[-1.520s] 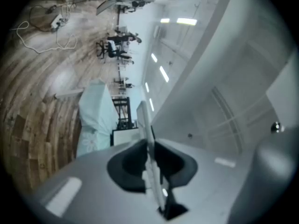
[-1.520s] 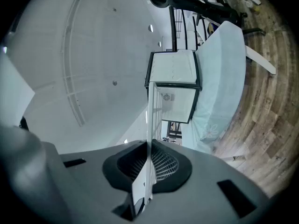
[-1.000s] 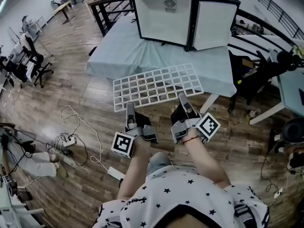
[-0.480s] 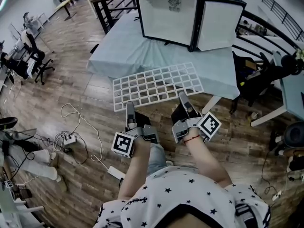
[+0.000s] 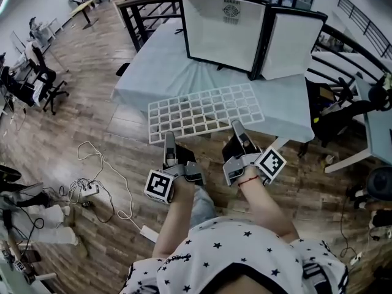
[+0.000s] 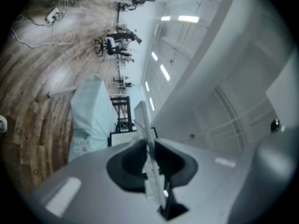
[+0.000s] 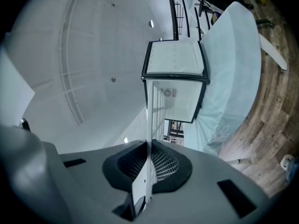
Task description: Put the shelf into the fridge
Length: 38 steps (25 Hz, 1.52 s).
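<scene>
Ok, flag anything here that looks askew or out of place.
Nothing spilled or damaged. The shelf is out of the fridge, clamped along its near edge by the left gripper and right gripper, and it seems turned slightly off square to the fridge opening.

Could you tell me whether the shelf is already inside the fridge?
No, the shelf is wholly outside the fridge, in front of its open cabinet.

One shelf [image 5: 205,112], one fridge [image 5: 226,26], one table [image 5: 153,72], two grippers [image 5: 168,136] [image 5: 236,125], perhaps two chairs [image 5: 46,81]
</scene>
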Each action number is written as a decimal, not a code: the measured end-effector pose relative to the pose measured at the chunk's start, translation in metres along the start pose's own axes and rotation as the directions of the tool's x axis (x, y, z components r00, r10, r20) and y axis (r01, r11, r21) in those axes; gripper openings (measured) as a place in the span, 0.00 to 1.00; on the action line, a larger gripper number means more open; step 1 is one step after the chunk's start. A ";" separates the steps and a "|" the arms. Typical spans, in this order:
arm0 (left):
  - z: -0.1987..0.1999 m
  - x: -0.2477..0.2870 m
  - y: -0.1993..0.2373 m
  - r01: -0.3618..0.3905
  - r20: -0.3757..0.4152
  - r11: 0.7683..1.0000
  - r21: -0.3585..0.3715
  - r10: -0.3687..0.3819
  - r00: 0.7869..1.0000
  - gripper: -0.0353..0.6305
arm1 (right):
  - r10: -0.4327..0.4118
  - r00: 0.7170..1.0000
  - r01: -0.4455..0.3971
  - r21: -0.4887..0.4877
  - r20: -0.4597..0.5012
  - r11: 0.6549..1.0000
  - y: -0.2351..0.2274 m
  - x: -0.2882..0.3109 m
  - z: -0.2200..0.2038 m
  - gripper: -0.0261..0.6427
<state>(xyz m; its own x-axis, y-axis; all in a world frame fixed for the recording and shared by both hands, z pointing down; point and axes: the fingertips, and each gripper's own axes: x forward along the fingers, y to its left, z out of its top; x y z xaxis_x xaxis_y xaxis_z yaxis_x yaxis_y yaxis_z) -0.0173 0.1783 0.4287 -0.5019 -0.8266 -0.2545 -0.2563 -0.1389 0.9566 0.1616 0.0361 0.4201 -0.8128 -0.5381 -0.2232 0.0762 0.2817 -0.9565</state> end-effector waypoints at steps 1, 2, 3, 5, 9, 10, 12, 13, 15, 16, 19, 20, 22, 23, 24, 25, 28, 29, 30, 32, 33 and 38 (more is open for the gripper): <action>0.002 0.008 0.002 0.002 -0.001 1.000 0.001 -0.002 1.000 0.13 | -0.001 1.000 0.001 -0.002 0.002 1.000 -0.003 0.008 0.001 0.08; 0.005 0.017 0.004 0.005 -0.003 1.000 0.002 -0.005 1.000 0.13 | -0.003 1.000 0.003 -0.004 0.005 1.000 -0.005 0.016 0.002 0.08; 0.006 0.026 0.007 0.007 -0.006 1.000 0.002 -0.007 1.000 0.13 | -0.006 1.000 0.006 -0.006 0.008 1.000 -0.008 0.024 0.004 0.08; 0.009 0.045 0.012 0.005 -0.012 1.000 0.000 -0.005 1.000 0.13 | -0.011 1.000 0.012 -0.009 0.014 1.000 -0.014 0.040 0.007 0.08; 0.014 0.084 0.022 0.004 -0.031 1.000 0.001 -0.004 0.999 0.13 | -0.014 0.999 0.014 0.001 0.032 1.000 -0.021 0.074 0.014 0.08; 0.016 0.095 0.023 0.008 -0.038 1.000 0.000 -0.008 0.999 0.13 | -0.015 0.999 0.015 0.001 0.039 1.000 -0.022 0.083 0.016 0.08; 0.019 0.113 0.027 0.009 -0.053 1.000 -0.003 -0.009 0.999 0.13 | -0.016 0.998 0.017 -0.004 0.053 1.000 -0.025 0.098 0.019 0.08; 0.021 0.121 0.029 0.007 -0.060 1.000 -0.006 -0.007 0.998 0.13 | -0.018 0.998 0.019 -0.009 0.059 1.000 -0.026 0.105 0.020 0.08; 0.024 0.137 0.034 0.007 -0.073 1.000 -0.014 -0.008 0.997 0.13 | -0.023 0.997 0.025 -0.018 0.069 1.000 -0.030 0.118 0.023 0.08; 0.024 0.147 0.036 0.009 -0.080 1.000 -0.018 -0.011 0.997 0.13 | -0.024 0.997 0.026 -0.019 0.076 0.999 -0.031 0.126 0.025 0.08; 0.024 0.176 0.043 0.006 -0.107 1.000 -0.029 -0.009 0.994 0.13 | -0.029 0.995 0.031 -0.024 0.099 0.999 -0.035 0.147 0.032 0.08; 0.024 0.186 0.046 0.005 -0.116 0.999 -0.032 -0.009 0.993 0.13 | -0.031 0.994 0.034 -0.029 0.107 0.999 -0.036 0.153 0.035 0.08; 0.026 0.204 0.049 0.011 -0.136 0.999 -0.037 -0.016 0.991 0.13 | -0.036 0.991 0.041 -0.037 0.125 0.998 -0.040 0.166 0.038 0.08; 0.026 0.213 0.051 0.016 -0.146 0.999 -0.039 -0.021 0.989 0.13 | -0.039 0.990 0.045 -0.039 0.135 0.998 -0.041 0.172 0.040 0.08; 0.026 0.221 0.053 0.018 -0.158 0.999 -0.041 -0.024 0.987 0.13 | -0.042 0.989 0.048 -0.041 0.145 0.998 -0.043 0.178 0.042 0.08; 0.026 0.229 0.056 0.019 -0.169 0.999 -0.044 -0.027 0.985 0.13 | -0.044 0.987 0.051 -0.043 0.156 0.998 -0.045 0.183 0.044 0.08; 0.024 0.251 0.063 0.016 -0.204 0.998 -0.056 -0.027 0.979 0.13 | -0.044 0.981 0.054 -0.049 0.187 0.997 -0.049 0.198 0.049 0.08; 0.024 0.258 0.066 0.013 -0.215 0.998 -0.060 -0.026 0.976 0.13 | -0.045 0.979 0.056 -0.050 0.197 0.997 -0.051 0.202 0.051 0.08; 0.023 0.266 0.068 0.011 -0.225 0.998 -0.065 -0.026 0.974 0.13 | -0.046 0.977 0.057 -0.052 0.207 0.997 -0.052 0.207 0.053 0.08; 0.021 0.281 0.072 0.015 -0.247 0.998 -0.065 -0.030 0.969 0.13 | -0.047 0.973 0.061 -0.056 0.226 0.997 -0.056 0.215 0.058 0.08; 0.019 0.289 0.074 0.019 -0.260 0.998 -0.063 -0.035 0.965 0.13 | -0.048 0.970 0.064 -0.059 0.237 0.996 -0.058 0.219 0.061 0.08; 0.008 0.325 0.086 0.012 -0.318 0.996 -0.091 -0.040 0.947 0.13 | -0.054 0.954 0.078 -0.070 0.295 0.995 -0.068 0.235 0.074 0.08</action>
<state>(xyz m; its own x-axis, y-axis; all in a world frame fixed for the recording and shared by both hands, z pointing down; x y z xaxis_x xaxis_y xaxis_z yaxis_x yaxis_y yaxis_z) -0.2090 -0.0976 0.4268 -0.2026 -0.9507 -0.2346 -0.1865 -0.1977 0.9623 0.0079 -0.1682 0.4184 -0.6088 -0.7631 -0.2169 -0.0276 0.2937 -0.9555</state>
